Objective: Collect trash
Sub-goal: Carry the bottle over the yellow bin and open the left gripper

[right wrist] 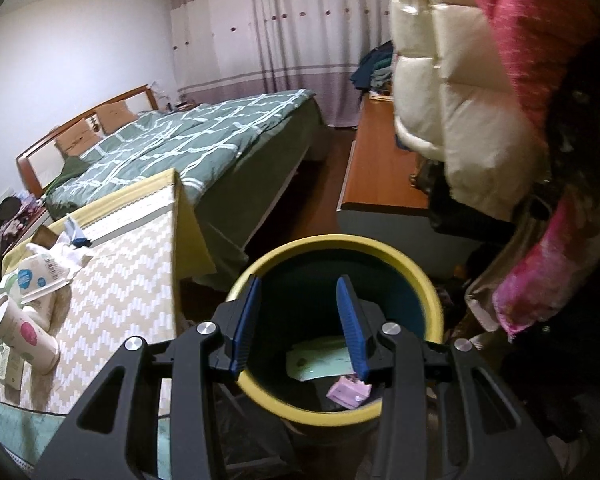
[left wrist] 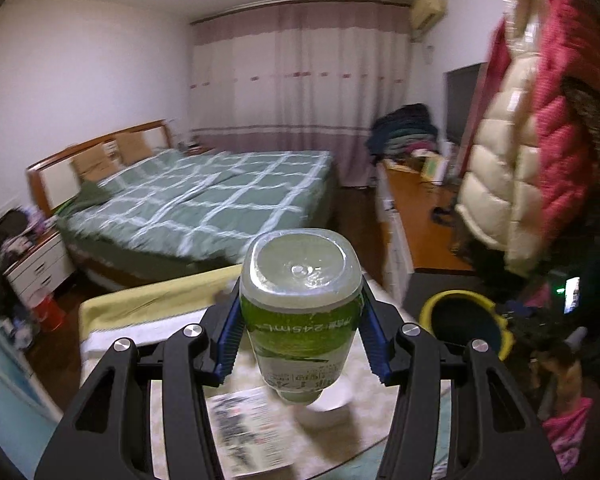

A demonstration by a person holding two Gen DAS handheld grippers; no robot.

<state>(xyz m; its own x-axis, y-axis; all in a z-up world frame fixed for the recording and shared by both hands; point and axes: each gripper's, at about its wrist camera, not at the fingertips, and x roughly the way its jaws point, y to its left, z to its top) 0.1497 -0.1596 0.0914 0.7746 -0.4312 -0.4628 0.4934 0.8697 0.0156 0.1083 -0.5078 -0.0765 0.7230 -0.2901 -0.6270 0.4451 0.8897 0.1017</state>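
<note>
You've got the green-labelled bottle (left wrist: 300, 308) clamped in your left hand-held gripper (left wrist: 300, 332) above the desk (right wrist: 112, 256), your right hand-held gripper (right wrist: 298, 324) hangs empty and part-open over the yellow-rimmed bin (right wrist: 428, 280), wrappers (right wrist: 348, 394) already inside, and cups (right wrist: 24, 332) wait on the desk.

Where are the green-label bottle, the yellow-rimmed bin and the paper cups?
green-label bottle (left wrist: 300, 320), left wrist view, on its green label.
yellow-rimmed bin (right wrist: 332, 242), right wrist view, on the far rim.
paper cups (right wrist: 26, 334), right wrist view, on the side of the nearest cup.
</note>
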